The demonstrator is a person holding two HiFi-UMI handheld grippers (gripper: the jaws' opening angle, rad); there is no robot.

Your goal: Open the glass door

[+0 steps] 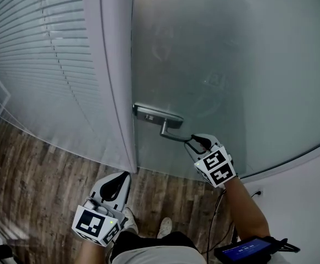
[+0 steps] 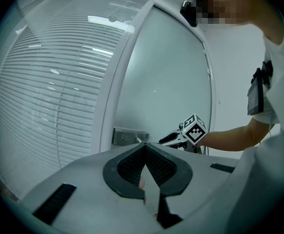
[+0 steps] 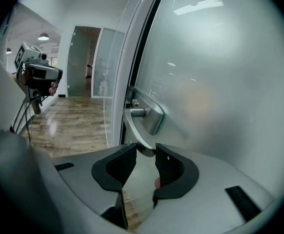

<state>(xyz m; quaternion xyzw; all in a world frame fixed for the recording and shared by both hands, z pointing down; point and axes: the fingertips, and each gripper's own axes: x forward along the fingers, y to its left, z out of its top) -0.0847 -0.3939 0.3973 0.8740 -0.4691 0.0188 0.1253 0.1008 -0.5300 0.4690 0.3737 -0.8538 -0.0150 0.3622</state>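
A: Noted left gripper point(image 1: 124, 176) low by door frame point(image 1: 116, 65), jaws pressed together on nothing; parked clear, probably.
B: Then glass door point(image 1: 231, 65) right of frame, lever handle point(image 1: 171, 133) at its near edge. And right gripper point(image 1: 193, 142)?
A: Clamped narrowly on lever's free end, likely for leverage.
B: Whether unlatched, not visible; gap at door edge hard to judge; nothing legible through frosting.

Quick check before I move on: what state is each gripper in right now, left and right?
Left gripper: closed, nothing between its jaws.
Right gripper: closed on the end of the door handle.
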